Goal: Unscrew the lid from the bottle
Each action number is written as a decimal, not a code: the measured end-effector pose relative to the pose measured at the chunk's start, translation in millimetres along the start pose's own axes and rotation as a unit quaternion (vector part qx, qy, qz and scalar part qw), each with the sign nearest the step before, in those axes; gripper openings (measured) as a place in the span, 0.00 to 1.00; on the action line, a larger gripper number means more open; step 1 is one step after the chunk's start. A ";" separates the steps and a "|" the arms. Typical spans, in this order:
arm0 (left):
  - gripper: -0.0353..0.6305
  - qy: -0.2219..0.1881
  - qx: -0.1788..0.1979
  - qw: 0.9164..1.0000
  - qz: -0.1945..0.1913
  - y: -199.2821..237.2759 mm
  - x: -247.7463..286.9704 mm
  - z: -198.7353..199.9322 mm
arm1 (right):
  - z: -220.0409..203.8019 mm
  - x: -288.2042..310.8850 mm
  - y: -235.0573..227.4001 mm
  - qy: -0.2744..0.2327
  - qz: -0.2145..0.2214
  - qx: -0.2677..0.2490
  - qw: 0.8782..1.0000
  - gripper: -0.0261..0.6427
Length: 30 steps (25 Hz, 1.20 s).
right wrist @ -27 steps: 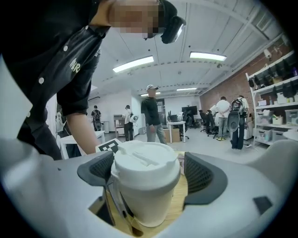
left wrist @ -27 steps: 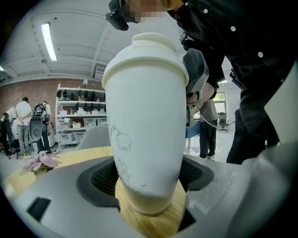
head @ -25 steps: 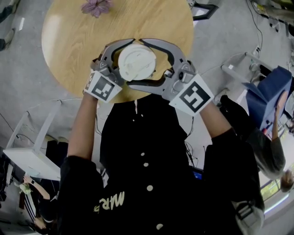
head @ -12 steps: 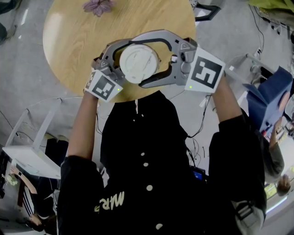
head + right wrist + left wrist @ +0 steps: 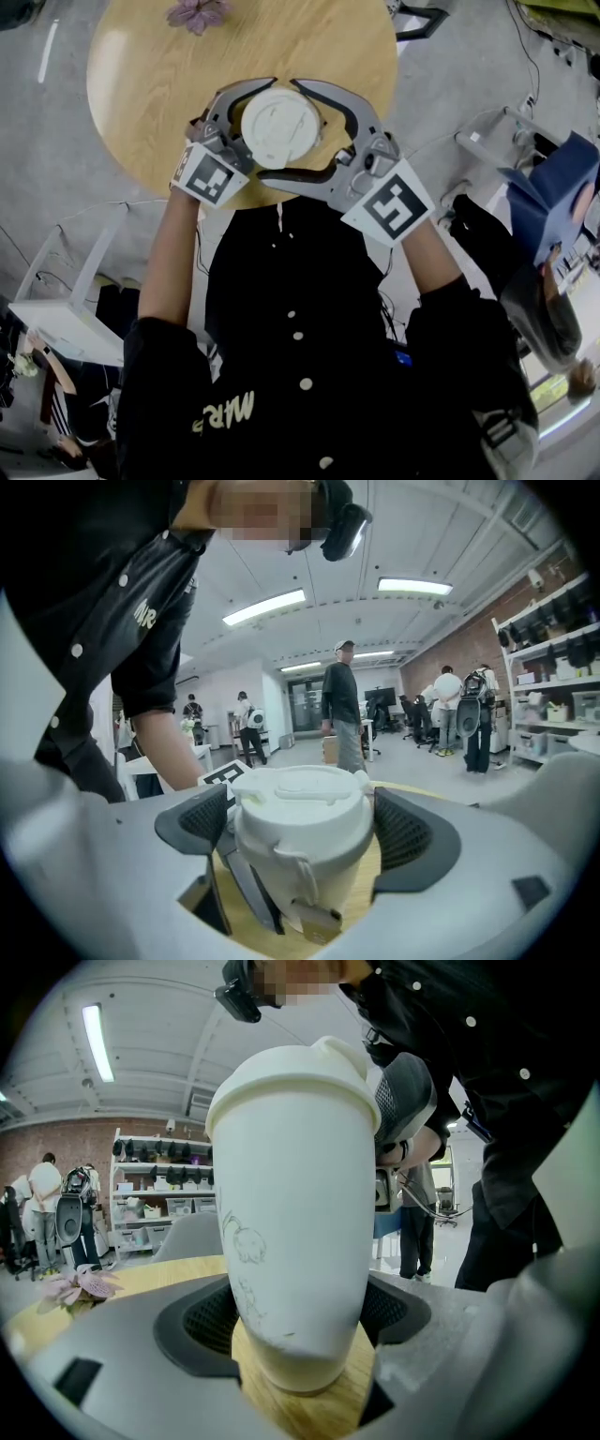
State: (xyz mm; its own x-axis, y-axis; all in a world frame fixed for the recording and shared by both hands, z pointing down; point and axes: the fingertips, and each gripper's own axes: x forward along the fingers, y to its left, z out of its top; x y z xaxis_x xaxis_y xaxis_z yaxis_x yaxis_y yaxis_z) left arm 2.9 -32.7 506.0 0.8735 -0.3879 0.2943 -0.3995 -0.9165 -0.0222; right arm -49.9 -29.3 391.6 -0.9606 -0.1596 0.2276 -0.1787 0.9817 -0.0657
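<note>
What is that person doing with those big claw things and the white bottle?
A person is trying to get the lid off a white bottle at the edge of a round wooden table. The left gripper clamps the bottle's lower part to hold it firm. The right gripper sits around the lid, which is on the bottle. Its jaws have just been opening, so they sit loosely on either side of the lid without squeezing it. It may be letting go to take a fresh grip.

A purple flower (image 5: 197, 13) lies on the round wooden table (image 5: 141, 94) (far edge); grey floor (image 5: 56, 197) around.
</note>
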 end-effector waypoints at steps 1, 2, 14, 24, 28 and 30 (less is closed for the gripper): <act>0.62 0.000 0.001 1.000 0.000 -0.1 -0.3 0.7 | 0.2 1.7 -1.2 -0.001 -0.010 -0.005 1.000 0.74; 0.62 0.000 0.001 1.000 0.001 0.1 -0.7 1.3 | 0.2 3.0 -2.5 0.000 -0.016 -0.010 1.000 0.70; 0.62 0.004 0.004 1.000 -0.002 0.2 -3.3 1.7 | -7.4 1.2 14.2 0.043 0.273 -0.085 0.957 0.72; 0.62 -0.007 0.003 1.000 0.002 0.9 -2.6 3.6 | -2.5 -0.7 2.7 0.016 0.067 -0.028 0.997 0.78; 0.62 -0.006 0.002 1.000 0.003 0.7 -1.8 3.3 | 3.7 -0.1 -3.6 -0.007 -0.040 -0.012 0.999 0.72; 0.62 0.001 0.000 1.000 0.002 -0.1 -2.2 -0.2 | 3.4 2.0 -3.0 -0.007 -0.058 -0.018 0.998 0.71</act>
State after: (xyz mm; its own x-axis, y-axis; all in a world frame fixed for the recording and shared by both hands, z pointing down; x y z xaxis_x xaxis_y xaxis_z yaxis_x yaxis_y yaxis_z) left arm 1.0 -31.7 505.5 0.8712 -0.3915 0.2963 -0.4033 -0.9148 -0.0231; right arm -52.0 -32.9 389.0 -0.9366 -0.2741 0.2184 -0.2817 0.9595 -0.0037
